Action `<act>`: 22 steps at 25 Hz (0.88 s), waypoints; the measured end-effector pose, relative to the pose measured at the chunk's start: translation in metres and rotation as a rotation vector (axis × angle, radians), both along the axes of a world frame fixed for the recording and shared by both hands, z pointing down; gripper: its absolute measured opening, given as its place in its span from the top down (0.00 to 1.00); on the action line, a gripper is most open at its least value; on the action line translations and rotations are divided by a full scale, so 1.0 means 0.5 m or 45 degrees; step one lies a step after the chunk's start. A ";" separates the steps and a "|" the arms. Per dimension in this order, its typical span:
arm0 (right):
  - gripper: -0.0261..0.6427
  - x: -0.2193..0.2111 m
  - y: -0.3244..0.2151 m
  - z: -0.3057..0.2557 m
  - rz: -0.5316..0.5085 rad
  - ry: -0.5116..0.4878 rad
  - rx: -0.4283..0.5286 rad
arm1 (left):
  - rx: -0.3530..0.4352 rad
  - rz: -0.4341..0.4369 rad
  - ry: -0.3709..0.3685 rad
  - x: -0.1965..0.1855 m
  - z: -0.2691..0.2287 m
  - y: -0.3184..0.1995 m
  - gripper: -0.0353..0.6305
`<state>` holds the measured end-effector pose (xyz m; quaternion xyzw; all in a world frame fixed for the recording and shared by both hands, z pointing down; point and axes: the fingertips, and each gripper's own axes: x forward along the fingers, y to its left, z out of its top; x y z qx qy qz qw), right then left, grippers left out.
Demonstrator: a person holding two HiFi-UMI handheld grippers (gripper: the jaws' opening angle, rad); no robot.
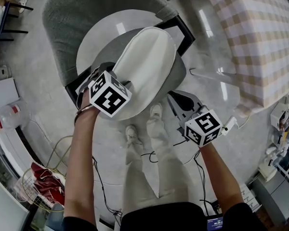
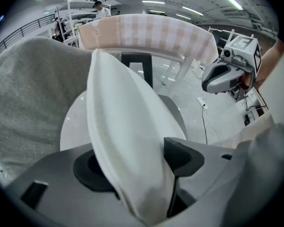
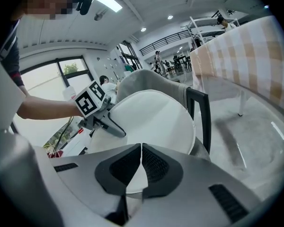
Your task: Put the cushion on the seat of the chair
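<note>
A white oval cushion (image 1: 147,71) lies tilted over the round seat (image 1: 98,37) of a chair with a grey backrest (image 1: 67,23). My left gripper (image 1: 103,73) is at the cushion's near left edge and points steeply down. In the left gripper view the cushion (image 2: 128,126) runs between the two jaws of the left gripper (image 2: 137,162); they stand apart and do not pinch it. My right gripper (image 1: 177,99) hangs just off the seat's near right rim. In the right gripper view the right gripper (image 3: 142,162) is shut with nothing in it, facing the cushion (image 3: 151,117).
A table with a checked cloth (image 1: 260,42) stands close on the chair's right. The chair's black frame (image 1: 185,32) shows behind the seat. Cables (image 1: 149,155) trail over the floor by the person's shoes (image 1: 156,112). A wire basket with something red (image 1: 43,182) sits lower left.
</note>
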<state>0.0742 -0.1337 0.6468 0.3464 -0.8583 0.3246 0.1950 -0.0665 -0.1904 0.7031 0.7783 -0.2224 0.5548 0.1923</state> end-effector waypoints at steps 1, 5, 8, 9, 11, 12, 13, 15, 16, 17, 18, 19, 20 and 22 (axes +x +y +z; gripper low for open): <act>0.93 -0.001 -0.002 0.002 -0.004 0.001 0.000 | 0.018 -0.003 -0.012 -0.003 0.001 -0.005 0.48; 0.93 -0.001 -0.002 0.013 -0.012 0.004 -0.015 | 0.090 -0.007 -0.071 -0.014 0.011 -0.020 0.46; 0.93 -0.005 0.000 0.023 -0.018 -0.004 -0.031 | 0.093 -0.015 -0.085 -0.018 0.020 -0.023 0.46; 0.93 -0.008 -0.001 0.027 -0.022 -0.005 -0.033 | 0.096 -0.020 -0.089 -0.020 0.022 -0.026 0.46; 0.93 -0.011 0.000 0.033 -0.029 -0.009 -0.039 | 0.105 -0.025 -0.097 -0.021 0.027 -0.031 0.46; 0.93 -0.013 0.001 0.037 -0.032 -0.010 -0.044 | 0.109 -0.025 -0.102 -0.022 0.029 -0.032 0.45; 0.93 -0.016 0.003 0.040 -0.037 -0.011 -0.048 | 0.112 -0.026 -0.108 -0.023 0.032 -0.034 0.45; 0.93 -0.020 0.005 0.047 -0.049 -0.010 -0.056 | 0.114 -0.030 -0.119 -0.027 0.037 -0.038 0.44; 0.93 -0.020 0.005 0.051 -0.055 -0.009 -0.060 | 0.116 -0.031 -0.124 -0.028 0.040 -0.041 0.44; 0.93 -0.021 0.005 0.055 -0.059 -0.009 -0.064 | 0.118 -0.031 -0.129 -0.029 0.044 -0.045 0.44; 0.93 -0.020 0.005 0.059 -0.063 -0.009 -0.069 | 0.120 -0.031 -0.134 -0.029 0.047 -0.048 0.43; 0.93 -0.019 0.004 0.063 -0.065 -0.009 -0.074 | 0.122 -0.030 -0.140 -0.029 0.050 -0.051 0.43; 0.93 -0.018 0.003 0.067 -0.066 -0.008 -0.079 | 0.125 -0.029 -0.147 -0.029 0.054 -0.053 0.43; 0.93 -0.016 0.000 0.076 -0.070 0.000 -0.087 | 0.130 -0.029 -0.160 -0.030 0.061 -0.059 0.43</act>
